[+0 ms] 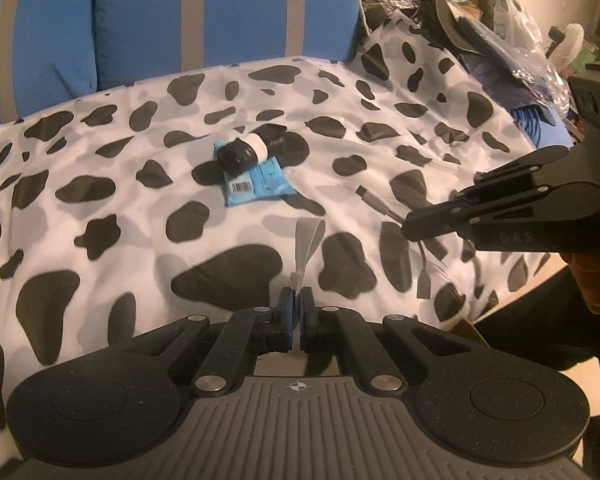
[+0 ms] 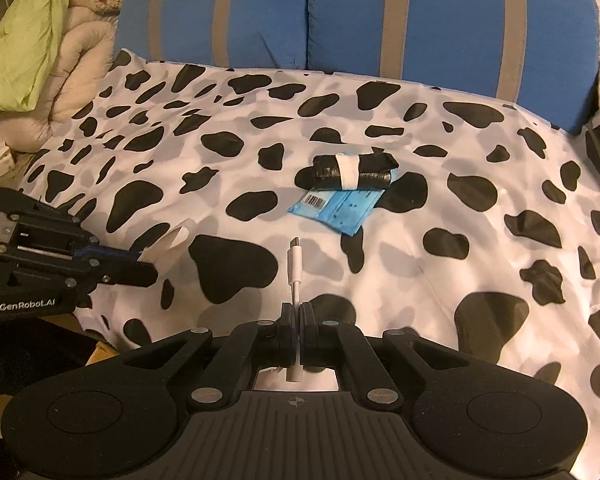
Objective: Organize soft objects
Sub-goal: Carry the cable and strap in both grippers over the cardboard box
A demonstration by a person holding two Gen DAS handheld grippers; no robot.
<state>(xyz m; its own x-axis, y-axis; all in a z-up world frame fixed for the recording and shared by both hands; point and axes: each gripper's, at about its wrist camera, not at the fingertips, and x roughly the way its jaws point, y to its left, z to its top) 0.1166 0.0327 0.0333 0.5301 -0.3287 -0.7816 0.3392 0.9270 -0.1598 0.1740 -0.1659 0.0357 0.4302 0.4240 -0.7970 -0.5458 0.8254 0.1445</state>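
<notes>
Right tool [image 2: 299, 312] pinches white adapter cable [image 2: 294, 264], connector pointing straight ahead.

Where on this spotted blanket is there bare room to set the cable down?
The cow-print blanket is bare right of the blue packet and black roll, and between them and the blue cushions. It is crowded at the left edge by the quilt and beside the left gripper.
</notes>
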